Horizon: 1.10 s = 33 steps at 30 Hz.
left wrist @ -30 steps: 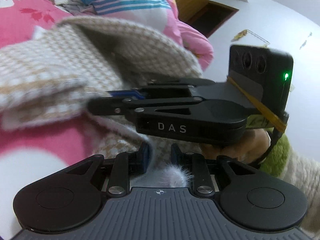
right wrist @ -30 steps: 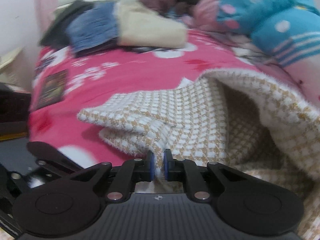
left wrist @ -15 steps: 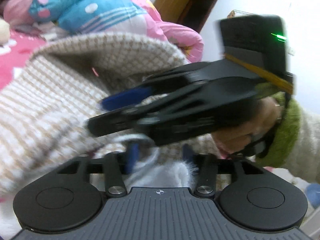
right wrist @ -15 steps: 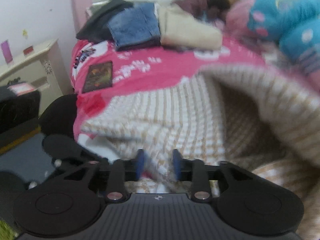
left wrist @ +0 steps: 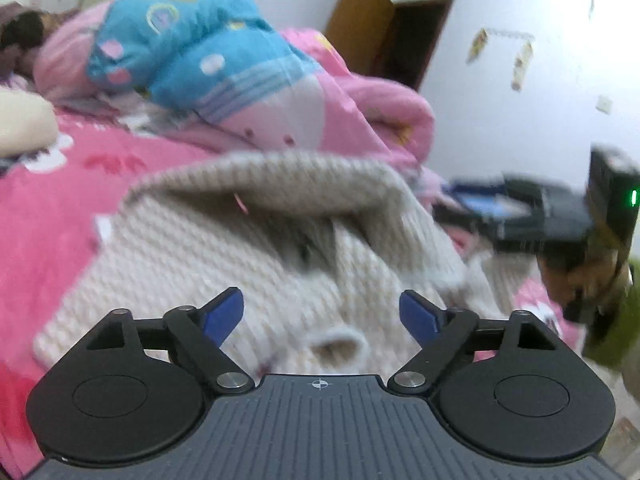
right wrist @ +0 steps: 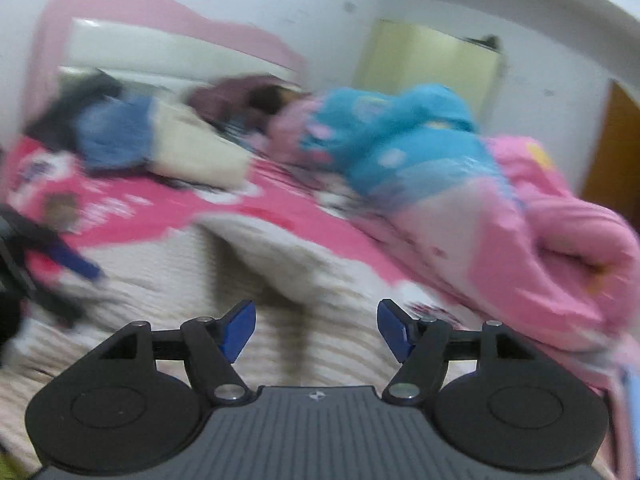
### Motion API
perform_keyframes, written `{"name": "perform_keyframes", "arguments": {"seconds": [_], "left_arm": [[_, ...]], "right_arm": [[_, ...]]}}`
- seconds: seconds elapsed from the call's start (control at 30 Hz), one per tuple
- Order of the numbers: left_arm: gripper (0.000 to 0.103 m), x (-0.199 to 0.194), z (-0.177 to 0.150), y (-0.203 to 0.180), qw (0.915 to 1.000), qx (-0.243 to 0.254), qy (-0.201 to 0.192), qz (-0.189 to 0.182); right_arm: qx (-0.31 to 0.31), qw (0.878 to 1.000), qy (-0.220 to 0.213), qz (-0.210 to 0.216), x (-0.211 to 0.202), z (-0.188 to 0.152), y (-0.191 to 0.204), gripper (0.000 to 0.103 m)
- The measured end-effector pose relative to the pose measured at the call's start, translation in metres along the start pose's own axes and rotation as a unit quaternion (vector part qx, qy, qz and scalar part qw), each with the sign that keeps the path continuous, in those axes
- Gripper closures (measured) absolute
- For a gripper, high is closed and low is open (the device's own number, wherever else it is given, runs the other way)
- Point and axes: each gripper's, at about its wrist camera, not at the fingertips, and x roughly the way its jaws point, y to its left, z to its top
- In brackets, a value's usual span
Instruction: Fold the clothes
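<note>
A cream-and-tan checked knit garment (left wrist: 224, 248) lies folded over on the pink floral bed (left wrist: 52, 208). My left gripper (left wrist: 322, 314) hovers just above its near edge, jaws opening wide, with nothing pressed between the blue pads. In the left wrist view the right gripper (left wrist: 516, 208) is a blur at the right edge, held by a hand in a green cuff. In the right wrist view my right gripper (right wrist: 316, 330) is above the same garment (right wrist: 280, 280), jaws opening, holding nothing. The left gripper's blue fingertip (right wrist: 78, 264) shows at the left of that view.
A bundled pink and blue quilt (left wrist: 208, 60) lies along the far side of the bed. Folded clothes (right wrist: 120, 136) and a cream pillow (right wrist: 192, 152) are stacked near the pink headboard (right wrist: 160, 16). A brown door (left wrist: 396, 36) stands in the white wall beyond the bed.
Both grippers were shut on the knit garment's edge and have let go. Their jaws have spread wide. The right gripper has swung off to the right and both have lifted.
</note>
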Motion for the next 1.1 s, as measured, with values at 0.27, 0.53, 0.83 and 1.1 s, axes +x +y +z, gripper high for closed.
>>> {"name": "perform_keyframes", "arguments": {"seconds": [0.27,0.53,0.83,1.1], "left_arm": [[0.015,0.059,0.023,0.003,0.997,0.043,0.018,0.062],[0.018,0.1,0.032,0.024,0.9922,0.047,-0.001,0.116],[0.018,0.092,0.034,0.042,0.9931,0.014,-0.034,0.111],[0.018,0.082,0.042,0.073,0.9916,-0.062,-0.055,0.1]], "right_arm": [[-0.058,0.996,0.035,-0.065,0.076,-0.011,0.014,0.029],[0.002,0.992,0.024,-0.12,0.108,0.012,-0.038,0.089],[-0.024,0.991,-0.032,-0.131,0.169,0.085,-0.062,0.09],[-0.037,0.991,-0.054,-0.117,0.257,0.126,-0.052,0.09]]}}
